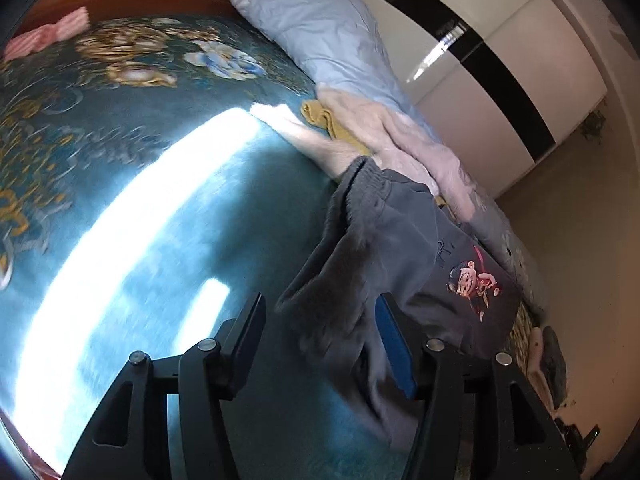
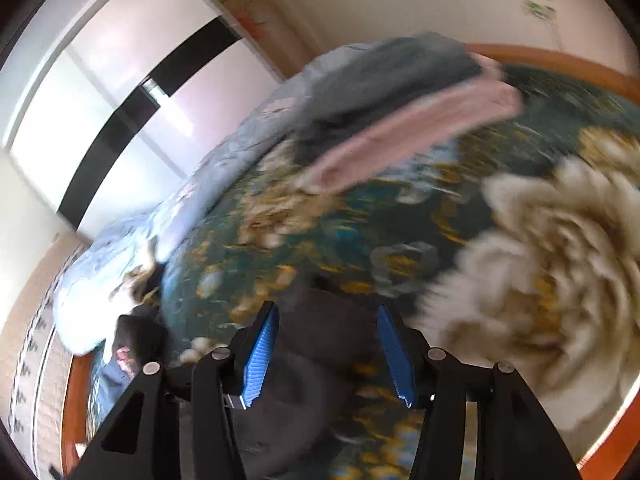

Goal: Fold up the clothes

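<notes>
Left gripper (image 1: 320,344): jaws spread, nothing clamped; grey trousers (image 1: 400,248) lie between and just ahead of them, on the bed (image 1: 120,184), long axis running away toward the pale quilt (image 1: 332,36). Right gripper (image 2: 326,354): jaws spread too, dark cloth (image 2: 316,360) blurred between them, contact unclear. Left looks nearer the waistband. Beyond the trousers, a cream-and-yellow heap (image 1: 360,128); no containers seen. A folded stack (image 2: 400,108) sits far across the bed.
</notes>
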Demonstrator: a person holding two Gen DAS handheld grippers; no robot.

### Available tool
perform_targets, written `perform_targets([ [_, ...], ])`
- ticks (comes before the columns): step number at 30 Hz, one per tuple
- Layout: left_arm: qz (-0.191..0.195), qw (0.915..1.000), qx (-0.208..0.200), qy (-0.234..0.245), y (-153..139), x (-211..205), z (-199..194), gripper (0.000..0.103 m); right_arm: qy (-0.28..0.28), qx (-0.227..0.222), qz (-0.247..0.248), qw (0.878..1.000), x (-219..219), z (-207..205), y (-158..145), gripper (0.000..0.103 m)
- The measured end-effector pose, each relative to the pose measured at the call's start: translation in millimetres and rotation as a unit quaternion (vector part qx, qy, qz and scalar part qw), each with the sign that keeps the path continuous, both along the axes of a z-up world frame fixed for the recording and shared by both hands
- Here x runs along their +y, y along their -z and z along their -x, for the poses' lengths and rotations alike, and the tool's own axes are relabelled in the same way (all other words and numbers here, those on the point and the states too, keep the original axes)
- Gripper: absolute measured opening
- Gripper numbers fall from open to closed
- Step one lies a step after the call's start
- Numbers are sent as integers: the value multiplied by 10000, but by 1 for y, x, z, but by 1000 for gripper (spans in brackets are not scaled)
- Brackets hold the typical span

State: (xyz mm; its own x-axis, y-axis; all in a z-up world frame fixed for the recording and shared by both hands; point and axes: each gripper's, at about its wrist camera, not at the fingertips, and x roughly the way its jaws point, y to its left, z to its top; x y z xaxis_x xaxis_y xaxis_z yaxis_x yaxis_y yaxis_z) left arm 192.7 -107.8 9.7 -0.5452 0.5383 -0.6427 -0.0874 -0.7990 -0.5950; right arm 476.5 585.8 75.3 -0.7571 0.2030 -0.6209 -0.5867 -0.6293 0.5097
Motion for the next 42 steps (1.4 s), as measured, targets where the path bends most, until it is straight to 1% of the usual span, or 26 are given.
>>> perform_targets([
  [1,-22,10000,-37,25,0,1,10,61,-171,38,-46,9998,-7,15,-8,55],
  [3,-65,9999,-111,75,0,3,29,63,-629,160,58,9979,-29,51,-18,55],
  [6,-130,9996,-221,150,1,6,57,64,-1346,260,352,9899,-66,103,-20,56],
  [8,-164,9992,-278,225,2,9,73,68,-1648,37,379,9856,-91,136,-11,56],
  [13,-178,9976,-275,618,14,21,79,67,-2392,-523,444,9685,-152,217,13,57],
  [15,-183,9965,-274,774,19,26,81,53,-2678,-740,472,9595,-177,249,22,57],
  [16,-169,9962,-282,807,21,27,82,36,-2726,-780,530,9575,-184,258,27,57],
  [17,-134,9964,-298,787,23,27,84,24,-2759,-824,566,9560,-191,267,31,57],
  [19,-77,9966,-218,786,20,28,82,20,-2658,-998,456,9578,-201,283,40,57],
  [21,-25,9967,-95,801,14,29,79,19,-2431,-1042,479,9632,-205,289,42,56],
  [22,1,9967,-34,808,12,29,78,18,-2301,-1036,588,9658,-203,290,43,49],
  [23,27,9967,27,815,9,30,77,18,-2153,-988,765,9685,-199,289,44,38],
  [24,53,9966,89,822,6,31,75,18,-2104,-904,835,9698,-198,289,40,12],
  [25,79,9964,150,829,3,31,74,18,-2054,-820,905,9710,-197,288,36,8],
  [26,104,9962,211,836,1,32,72,17,-2012,-738,955,9721,-197,287,31,7],
  [29,173,9961,328,798,-5,30,69,17,-2232,-596,286,9725,-227,289,-10,6],
  [30,175,9964,322,767,-5,28,69,18,-2413,-522,66,9690,-241,290,-24,6],
  [32,147,9970,251,714,-3,26,69,17,-2890,-366,-228,9564,-276,296,-46,6],
  [34,134,9975,164,672,1,26,70,17,-3447,-374,-405,9371,-322,306,-58,6],
  [35,110,9977,133,656,3,25,70,17,-3654,-398,-448,9289,-341,312,-59,6],
  [37,56,9979,91,644,5,23,70,17,-3994,-460,-464,9145,-377,324,-53,6],
  [40,-51,9978,42,657,9,20,71,18,-4218,-703,-221,9037,-406,337,-26,7],
  [42,-105,9977,-8,667,12,18,73,18,-4336,-898,-49,8966,-420,343,-7,10],
])
